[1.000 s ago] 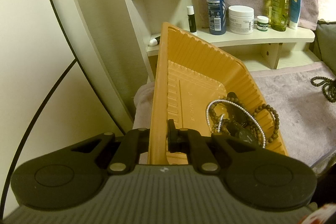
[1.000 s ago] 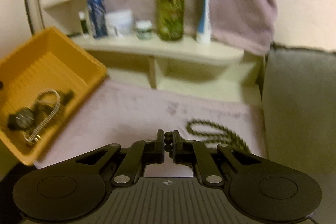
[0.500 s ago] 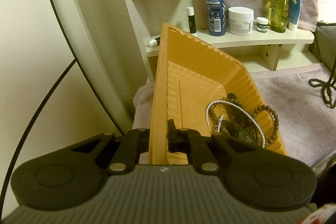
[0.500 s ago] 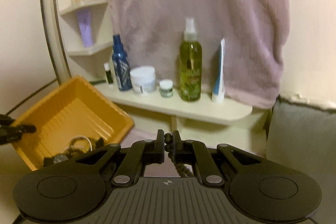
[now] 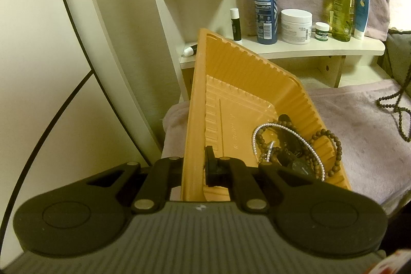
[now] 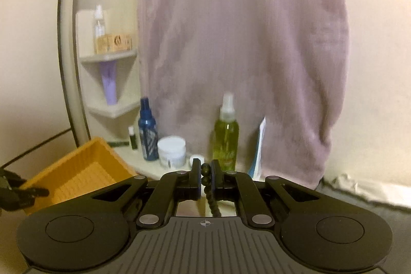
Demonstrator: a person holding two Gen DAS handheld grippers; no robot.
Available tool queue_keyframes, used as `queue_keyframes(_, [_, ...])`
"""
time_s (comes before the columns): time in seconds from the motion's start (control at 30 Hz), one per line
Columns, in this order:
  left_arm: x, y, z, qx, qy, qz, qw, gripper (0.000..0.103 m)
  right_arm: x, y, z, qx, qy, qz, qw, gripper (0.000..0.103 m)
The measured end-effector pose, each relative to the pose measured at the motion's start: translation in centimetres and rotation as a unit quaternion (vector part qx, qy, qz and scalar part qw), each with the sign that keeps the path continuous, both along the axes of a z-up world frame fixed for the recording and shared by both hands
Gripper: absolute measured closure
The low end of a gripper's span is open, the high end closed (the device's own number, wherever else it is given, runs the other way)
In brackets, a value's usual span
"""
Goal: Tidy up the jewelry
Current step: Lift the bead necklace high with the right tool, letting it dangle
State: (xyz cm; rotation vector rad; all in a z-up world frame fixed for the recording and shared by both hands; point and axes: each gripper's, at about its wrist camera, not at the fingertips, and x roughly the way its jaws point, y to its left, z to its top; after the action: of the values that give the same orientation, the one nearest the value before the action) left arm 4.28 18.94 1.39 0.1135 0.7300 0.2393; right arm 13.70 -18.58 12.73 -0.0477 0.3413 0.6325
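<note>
My left gripper [image 5: 196, 166] is shut on the near wall of an orange plastic tray [image 5: 239, 84], which it holds tilted. Inside the tray lie a silver chain [image 5: 290, 135], a brown bead bracelet [image 5: 331, 148] and a dark watch [image 5: 298, 163]. A long dark bead necklace [image 5: 398, 109] hangs at the right over the pink towel [image 5: 359, 130], its lower loops near the cloth. My right gripper [image 6: 205, 177] is shut on that dark bead necklace [image 6: 206, 180], whose strand drops below the fingers. The orange tray [image 6: 87, 171] shows at lower left in the right wrist view.
A pale shelf [image 5: 308, 49] behind the tray carries a blue spray bottle [image 5: 265, 7], a white jar [image 5: 295, 26], a green oil bottle [image 5: 341, 1] and a blue tube [image 5: 361, 9]. A pink towel [image 6: 244, 55] hangs on the wall above. A grey cushion [image 5: 400, 53] is at right.
My right gripper has risen with the bead necklace, lifting it off the towel; its view swung from the towel surface up to the hanging towel. The left gripper and tray stayed still.
</note>
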Motion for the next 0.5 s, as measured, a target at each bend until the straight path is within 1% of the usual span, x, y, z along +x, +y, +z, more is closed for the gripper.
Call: queue_keyframes(0.5, [0.1,0.0,0.0,-0.001,-0.003,0.0,1.0,0.097,-0.9,-0.1,7.5,0.011,-0.088,0.025,0.996,0.096])
